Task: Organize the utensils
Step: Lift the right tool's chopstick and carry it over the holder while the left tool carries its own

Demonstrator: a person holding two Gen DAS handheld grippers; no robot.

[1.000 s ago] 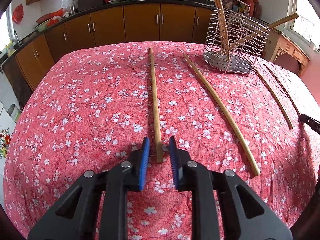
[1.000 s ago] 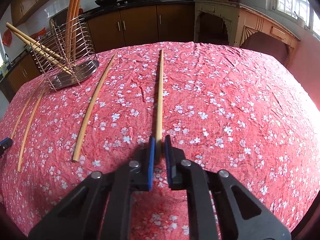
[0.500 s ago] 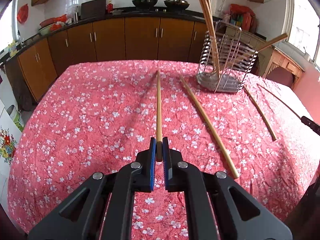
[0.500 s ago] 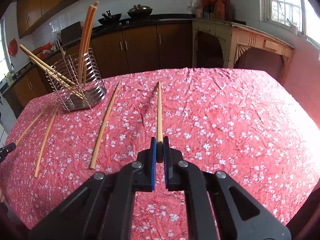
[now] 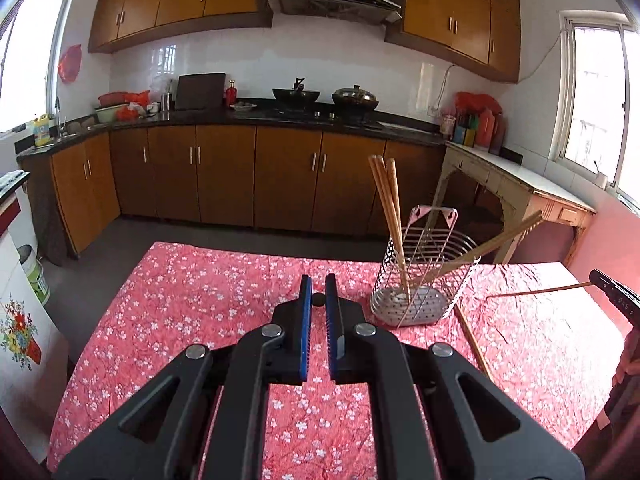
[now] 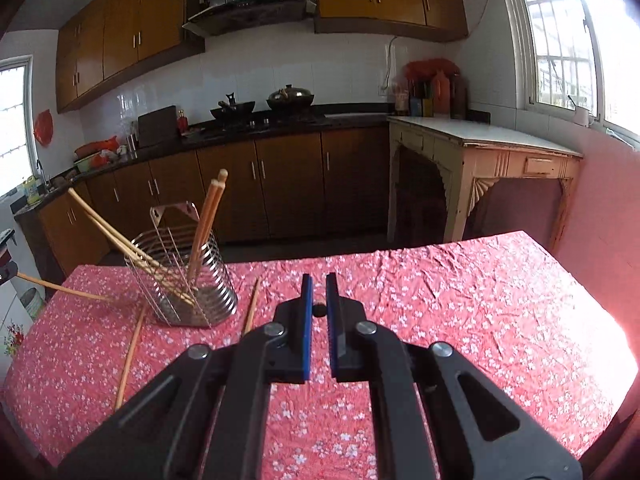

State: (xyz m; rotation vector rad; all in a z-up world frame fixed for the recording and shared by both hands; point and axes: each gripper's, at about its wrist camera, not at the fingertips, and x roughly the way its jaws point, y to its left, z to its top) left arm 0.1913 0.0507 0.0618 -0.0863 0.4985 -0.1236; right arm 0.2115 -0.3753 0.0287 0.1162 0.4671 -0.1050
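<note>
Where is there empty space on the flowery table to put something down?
Two bare stretches of tablecloth: the far left side, well clear of the wire holder, and the wide sunny right end. It is crowded beside the holder, where two loose chopsticks lie.

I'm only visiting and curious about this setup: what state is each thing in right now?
left tool: shut on the left chopstick.
right tool: shut on the right chopstick.
wire holder: upright on the tablecloth.
chopsticks in holder: standing or leaning.
loose chopsticks: lying flat on the tablecloth.
</note>
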